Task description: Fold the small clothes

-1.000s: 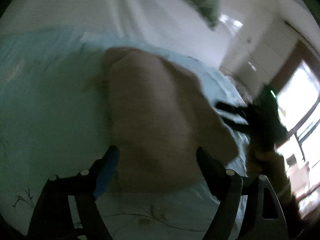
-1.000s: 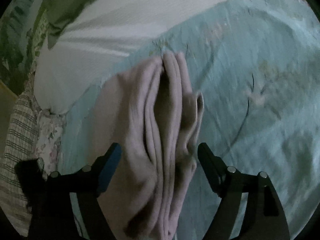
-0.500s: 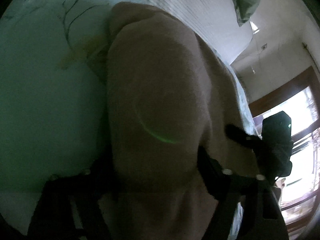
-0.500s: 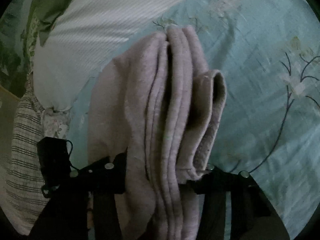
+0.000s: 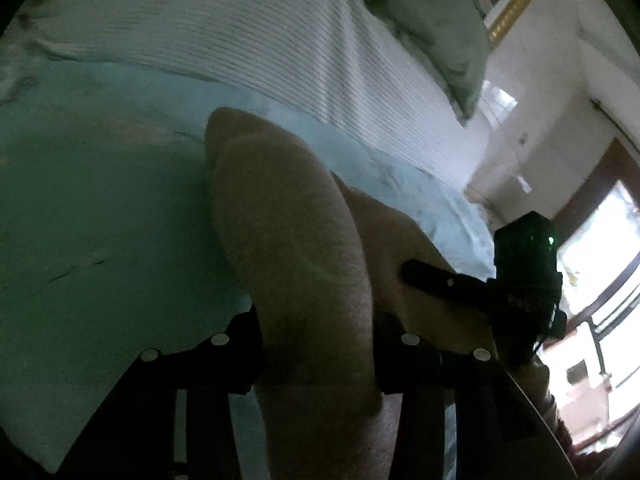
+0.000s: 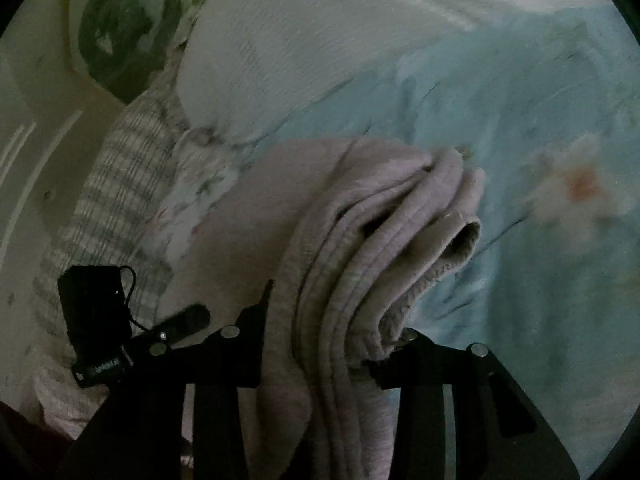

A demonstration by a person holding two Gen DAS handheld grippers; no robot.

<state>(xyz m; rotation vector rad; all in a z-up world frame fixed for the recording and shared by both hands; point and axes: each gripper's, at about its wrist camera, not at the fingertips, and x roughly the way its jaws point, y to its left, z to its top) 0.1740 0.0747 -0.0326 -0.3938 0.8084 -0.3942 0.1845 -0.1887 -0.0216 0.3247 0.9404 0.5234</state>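
Observation:
A folded pale pink-beige garment (image 5: 296,248) is held above a light blue floral bedspread (image 5: 88,216). My left gripper (image 5: 318,356) is shut on one end of it; its fingertips are hidden by the cloth. My right gripper (image 6: 332,344) is shut on the other end, where several folded layers (image 6: 384,240) bunch between the jaws. The right gripper also shows in the left wrist view (image 5: 516,280), and the left gripper shows in the right wrist view (image 6: 120,320).
A white ribbed blanket (image 5: 248,32) lies beyond the bedspread, with a green patterned pillow (image 5: 432,24) behind it. A plaid cloth (image 6: 120,184) lies at the bed's side. A bright window and door frame (image 5: 600,248) are at the right.
Both grippers closed on the garment's ends and lifted it off the bedspread; the views tilted up toward the white blanket and pillows.

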